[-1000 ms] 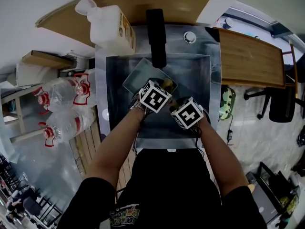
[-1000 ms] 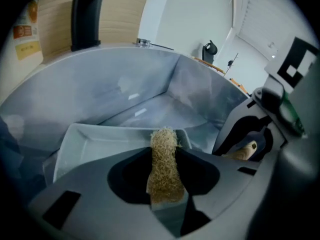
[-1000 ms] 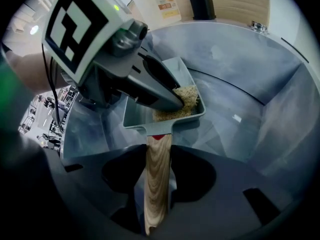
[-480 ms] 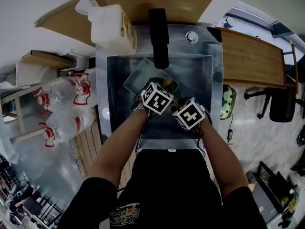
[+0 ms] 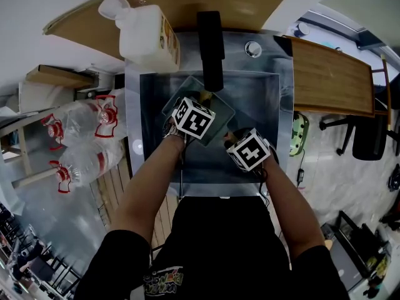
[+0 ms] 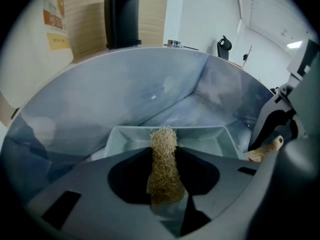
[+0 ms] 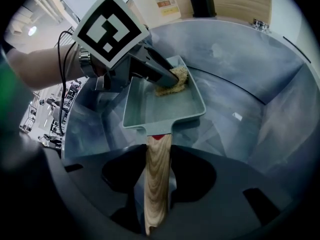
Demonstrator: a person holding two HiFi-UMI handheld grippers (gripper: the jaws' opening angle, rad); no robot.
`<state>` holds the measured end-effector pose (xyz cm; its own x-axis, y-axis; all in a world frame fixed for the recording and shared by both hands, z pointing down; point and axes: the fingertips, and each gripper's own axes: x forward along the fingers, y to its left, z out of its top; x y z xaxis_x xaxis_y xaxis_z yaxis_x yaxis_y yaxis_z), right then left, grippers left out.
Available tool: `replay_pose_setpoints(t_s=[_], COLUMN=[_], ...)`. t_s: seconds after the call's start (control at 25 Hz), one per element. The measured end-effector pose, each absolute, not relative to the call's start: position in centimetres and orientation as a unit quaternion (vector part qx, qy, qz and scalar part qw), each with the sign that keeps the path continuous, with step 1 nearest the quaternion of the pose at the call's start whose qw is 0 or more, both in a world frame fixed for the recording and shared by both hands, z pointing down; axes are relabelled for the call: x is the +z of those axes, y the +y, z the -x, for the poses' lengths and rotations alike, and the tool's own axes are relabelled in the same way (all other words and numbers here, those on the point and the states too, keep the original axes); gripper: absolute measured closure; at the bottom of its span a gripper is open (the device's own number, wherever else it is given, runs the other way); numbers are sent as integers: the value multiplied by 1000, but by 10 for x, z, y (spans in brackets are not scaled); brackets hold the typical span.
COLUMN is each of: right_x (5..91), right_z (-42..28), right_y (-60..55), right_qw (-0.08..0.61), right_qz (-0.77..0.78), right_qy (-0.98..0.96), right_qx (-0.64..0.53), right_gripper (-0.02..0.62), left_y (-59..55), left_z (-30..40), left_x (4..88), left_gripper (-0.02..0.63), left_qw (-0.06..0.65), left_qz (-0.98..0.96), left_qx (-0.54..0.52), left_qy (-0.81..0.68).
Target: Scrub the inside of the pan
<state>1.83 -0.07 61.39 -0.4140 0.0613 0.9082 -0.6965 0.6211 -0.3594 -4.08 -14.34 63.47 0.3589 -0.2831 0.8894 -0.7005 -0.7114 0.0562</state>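
Inside the sink sits the pan. The right tool is shut tight on its wooden handle, likely the best hold, since the stiff pan may be slippery. The left tool squeezes a soft scrub pad against the pan's far end.

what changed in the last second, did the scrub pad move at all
Yes. The left gripper, shut on the scrub pad, slid away from the person and a little to their left, toward the far end of the pan by the faucet. The right gripper stayed put, shut on the pan's wooden handle, and the pan barely shifted in the sink.
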Motion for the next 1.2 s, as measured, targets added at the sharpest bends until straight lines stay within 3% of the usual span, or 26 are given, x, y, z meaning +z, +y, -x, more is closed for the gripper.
replay_pose_setpoints(t_s=[0.52, 1.2], right_x=[614, 615], right_z=[-18, -20], right_y=[-1, -1], right_qw=[497, 497], right_qz=[-207, -205], right_qy=[-747, -744], right_qx=[389, 396], right_gripper=[431, 431], left_y=[-174, -173], left_z=[74, 74], left_x=[637, 629], left_gripper=[462, 462], left_qw=[108, 124], left_qz=[-745, -753], left_qx=[548, 530], left_qy=[-366, -371])
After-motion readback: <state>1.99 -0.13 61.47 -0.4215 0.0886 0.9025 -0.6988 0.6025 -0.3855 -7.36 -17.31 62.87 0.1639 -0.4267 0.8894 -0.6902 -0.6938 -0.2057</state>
